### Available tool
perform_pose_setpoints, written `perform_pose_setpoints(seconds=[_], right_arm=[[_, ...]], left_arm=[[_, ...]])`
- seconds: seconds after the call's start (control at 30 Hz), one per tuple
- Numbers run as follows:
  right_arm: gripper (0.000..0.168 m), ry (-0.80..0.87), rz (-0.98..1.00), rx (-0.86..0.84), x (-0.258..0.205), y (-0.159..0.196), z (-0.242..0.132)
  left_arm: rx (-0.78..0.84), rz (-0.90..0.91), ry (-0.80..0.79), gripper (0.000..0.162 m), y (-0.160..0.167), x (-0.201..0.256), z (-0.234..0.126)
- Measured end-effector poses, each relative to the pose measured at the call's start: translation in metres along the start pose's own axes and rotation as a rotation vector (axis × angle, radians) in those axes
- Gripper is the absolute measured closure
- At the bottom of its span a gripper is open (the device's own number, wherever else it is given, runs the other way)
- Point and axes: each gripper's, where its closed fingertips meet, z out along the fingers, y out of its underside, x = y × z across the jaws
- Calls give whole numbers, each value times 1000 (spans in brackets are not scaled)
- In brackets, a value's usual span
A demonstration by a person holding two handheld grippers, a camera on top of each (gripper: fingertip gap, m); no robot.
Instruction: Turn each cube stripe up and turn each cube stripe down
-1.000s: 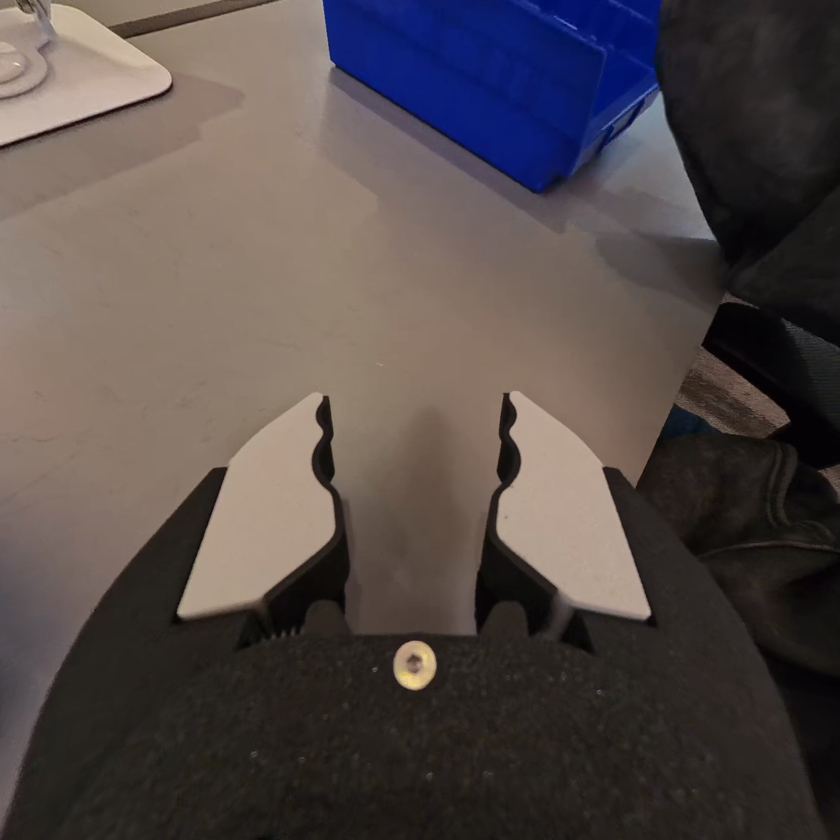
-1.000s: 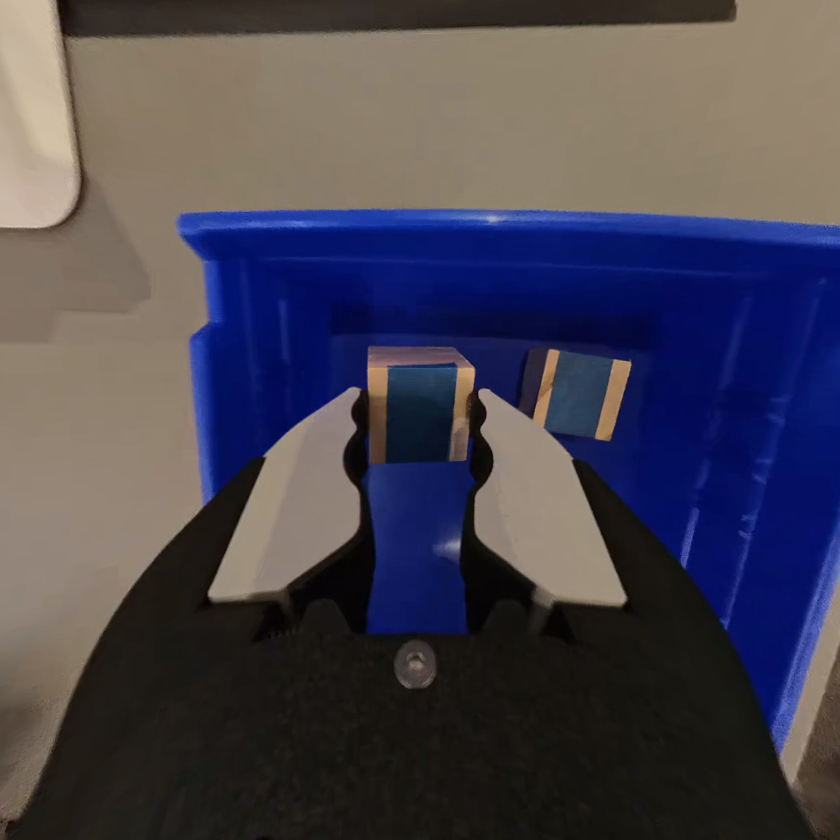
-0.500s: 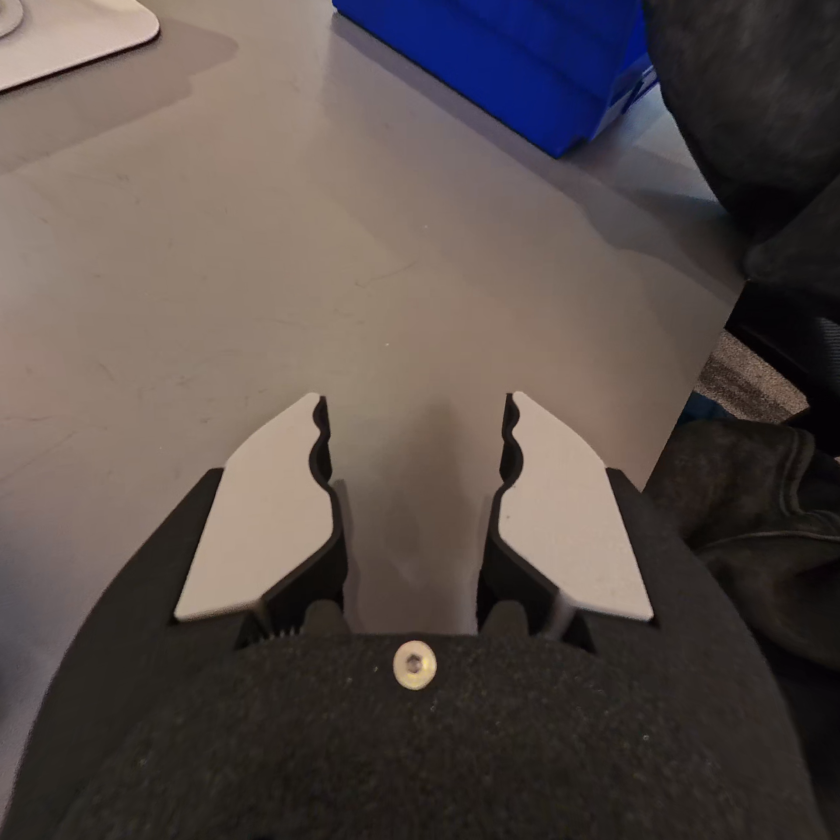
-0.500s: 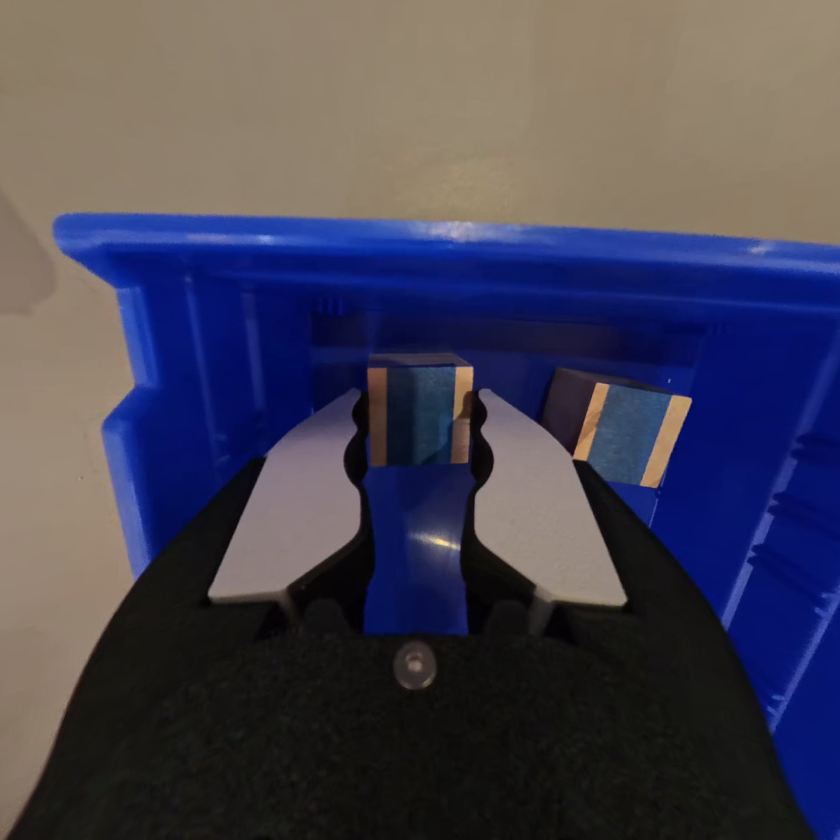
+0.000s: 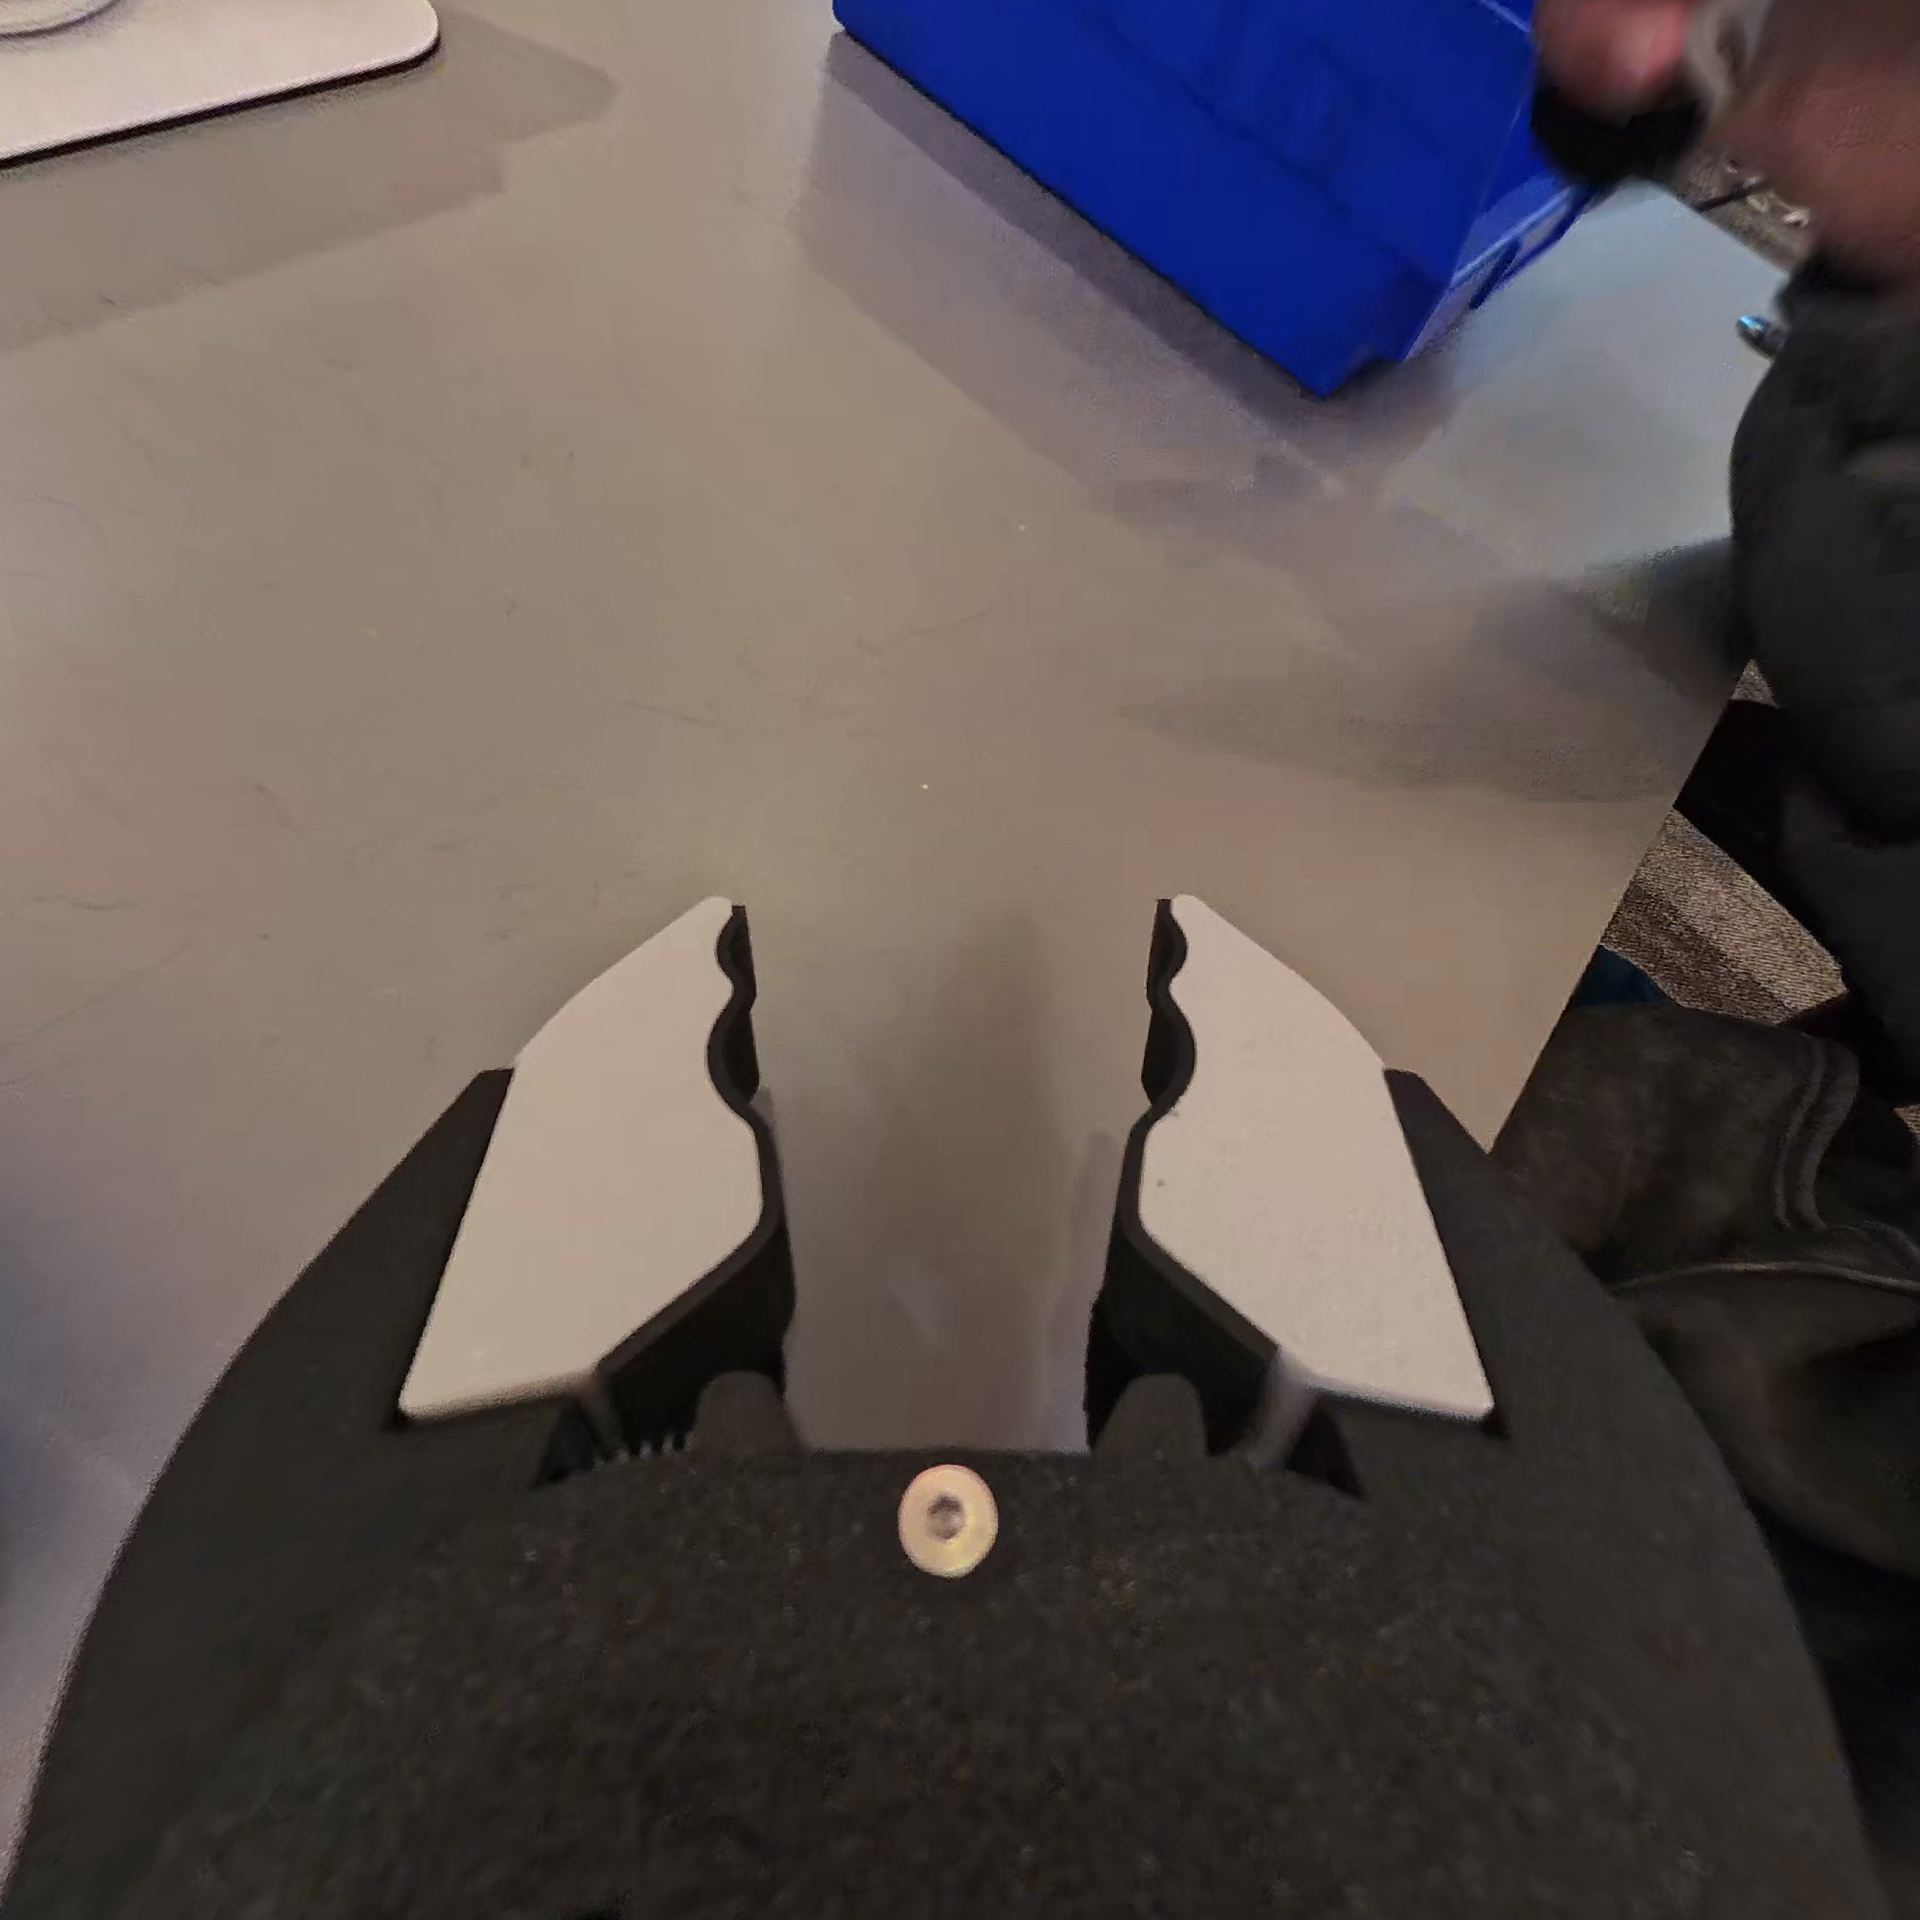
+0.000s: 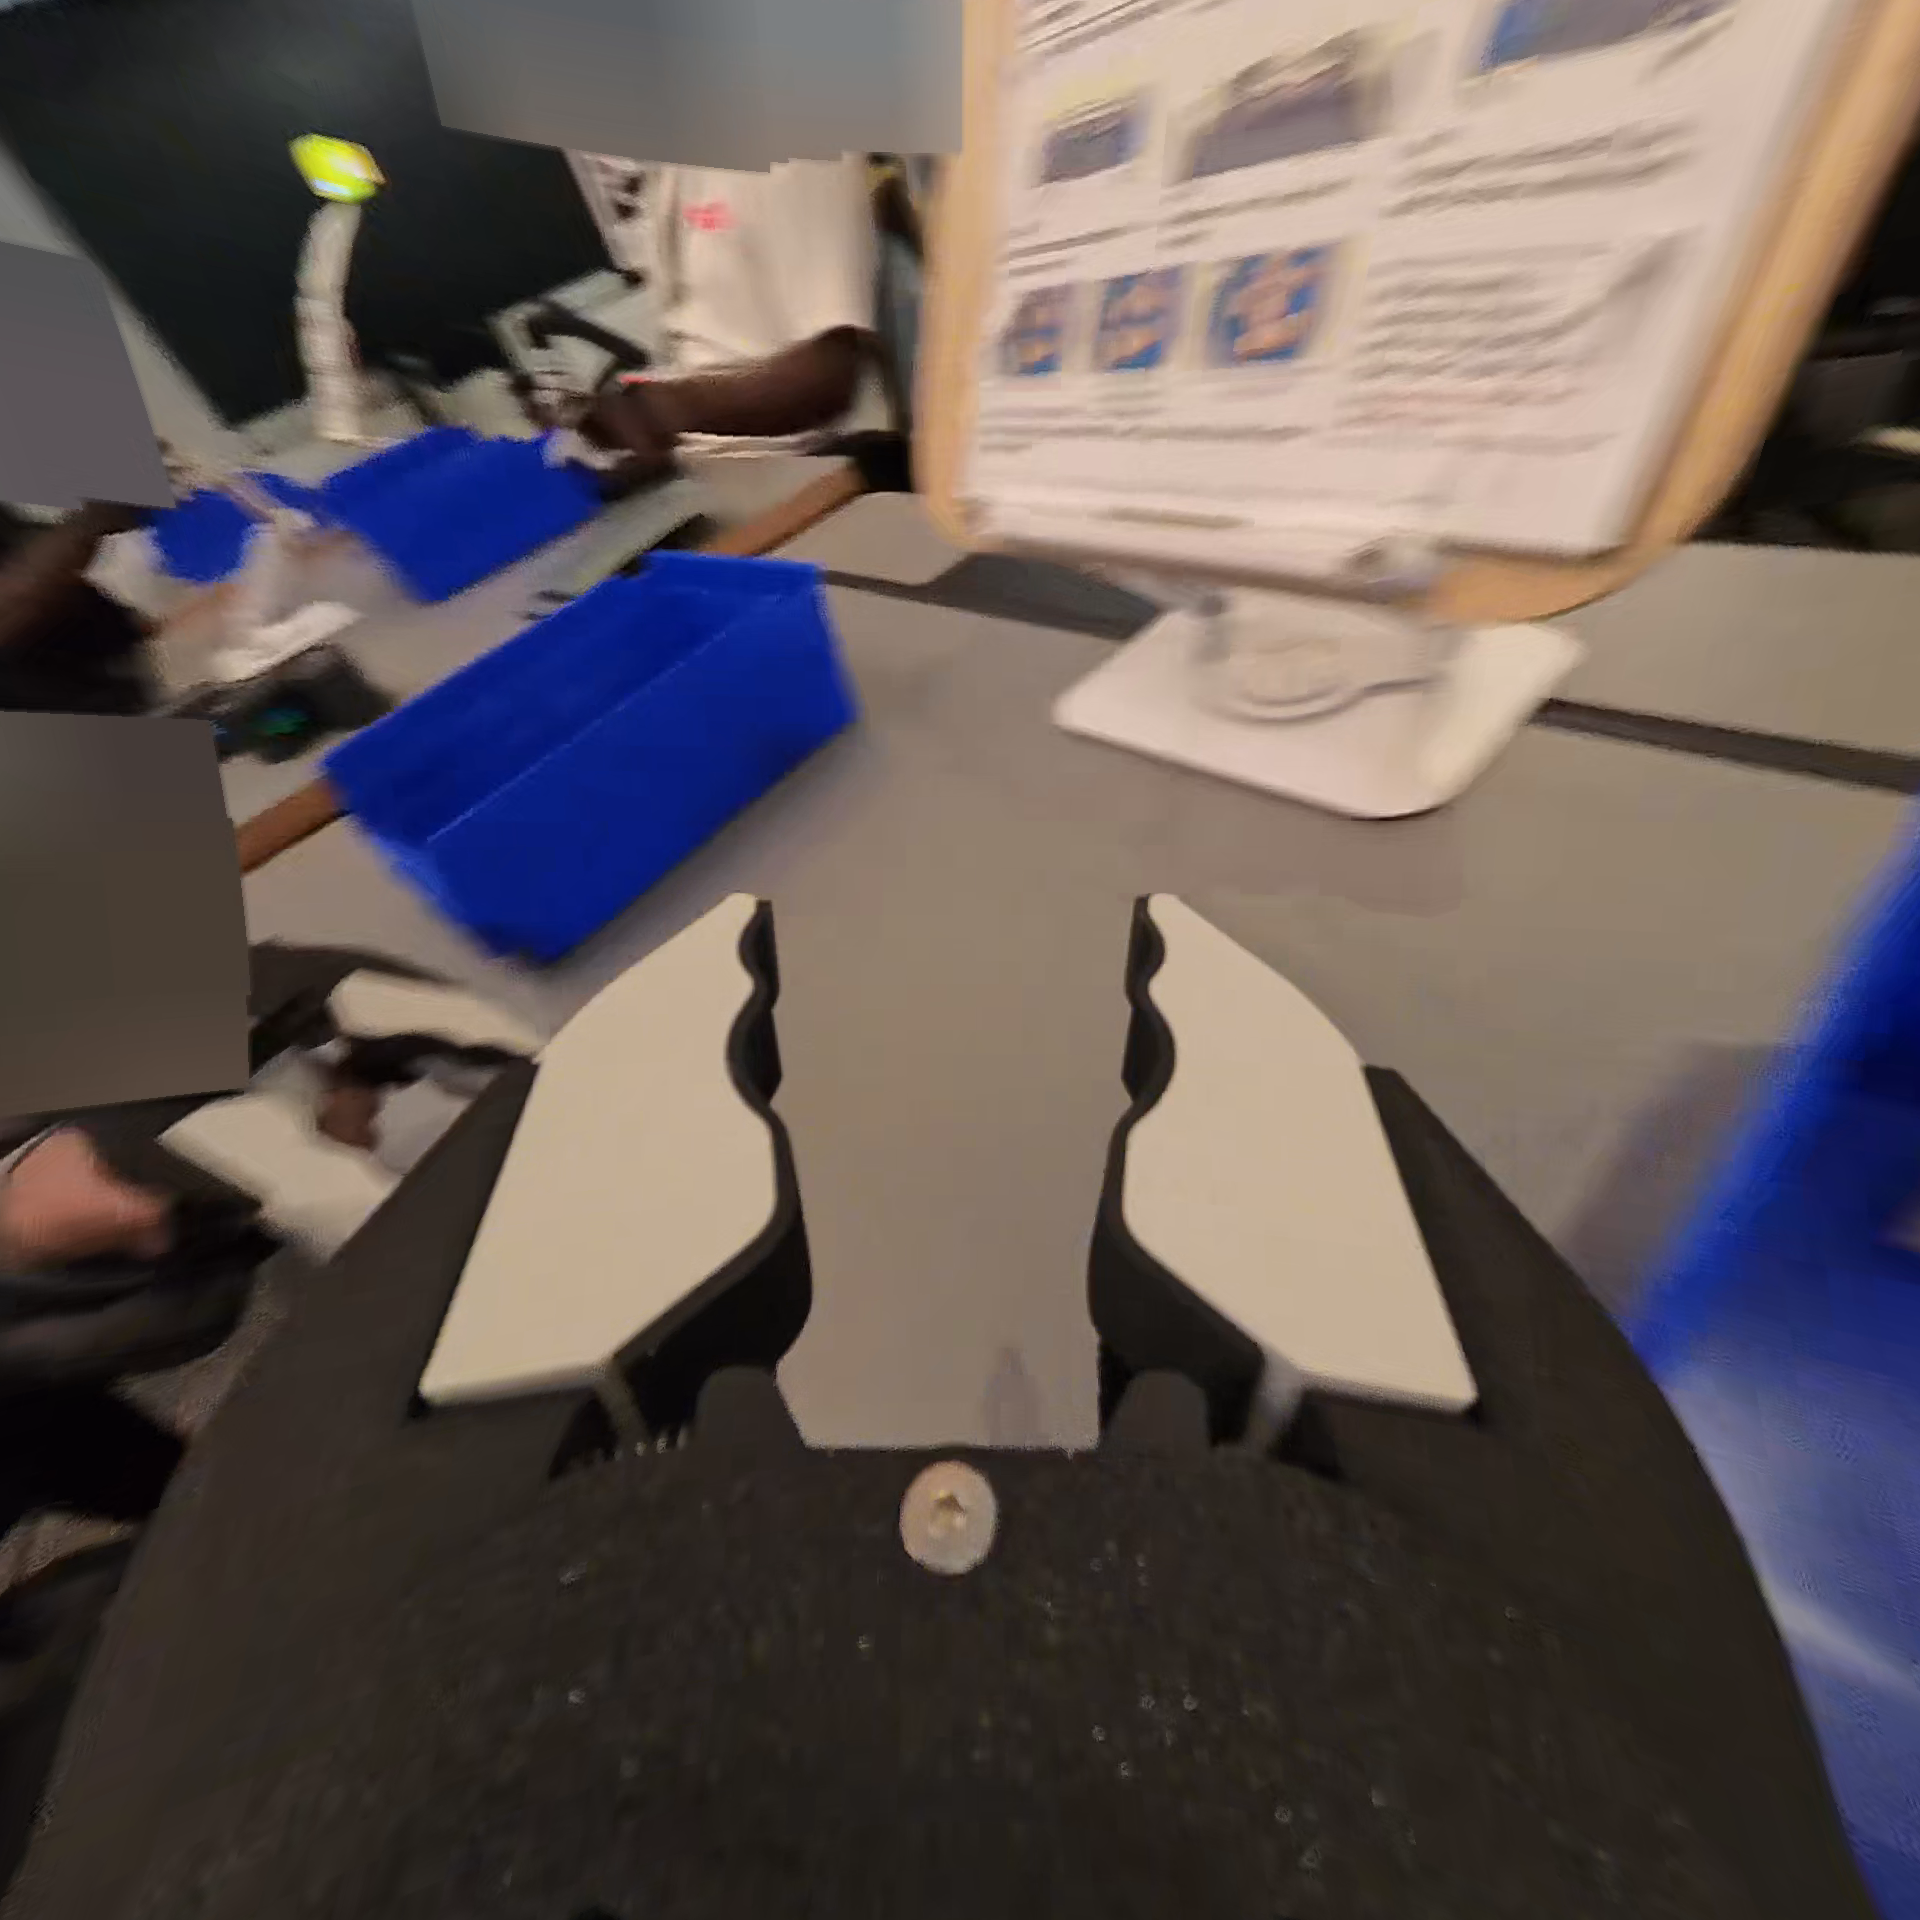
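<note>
No cube shows in either view. My left gripper (image 5: 951,914) is open and empty, low over the grey table (image 5: 623,623). A blue bin (image 5: 1247,156) stands ahead of it to the right, with a blurred hand (image 5: 1714,83) at its far corner. My right gripper (image 6: 951,909) is open and empty over the grey table (image 6: 987,831). The right wrist view is motion-blurred. A blurred blue bin wall (image 6: 1818,1247) fills its right edge.
Another blue bin (image 6: 603,748) sits ahead left of my right gripper. A white stand base (image 6: 1320,696) carries a wood-framed printed board (image 6: 1403,260). Farther back are more blue bins (image 6: 447,499) and a person's arm (image 6: 727,400). The table edge (image 5: 1621,894) and dark clothing (image 5: 1766,1247) lie right of my left gripper.
My right gripper was shut on a blue-striped cube inside the bin; it has since opened, let the cube go and swung out of the bin. My left gripper stayed open and barely moved.
</note>
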Motion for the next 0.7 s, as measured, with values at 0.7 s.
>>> perform_pose_setpoints(seconds=[0.7], right_arm=[[109,-171,-75,-203,-79,122,31]], left_arm=[[-418,-505,-638,96,-13,-285,-147]])
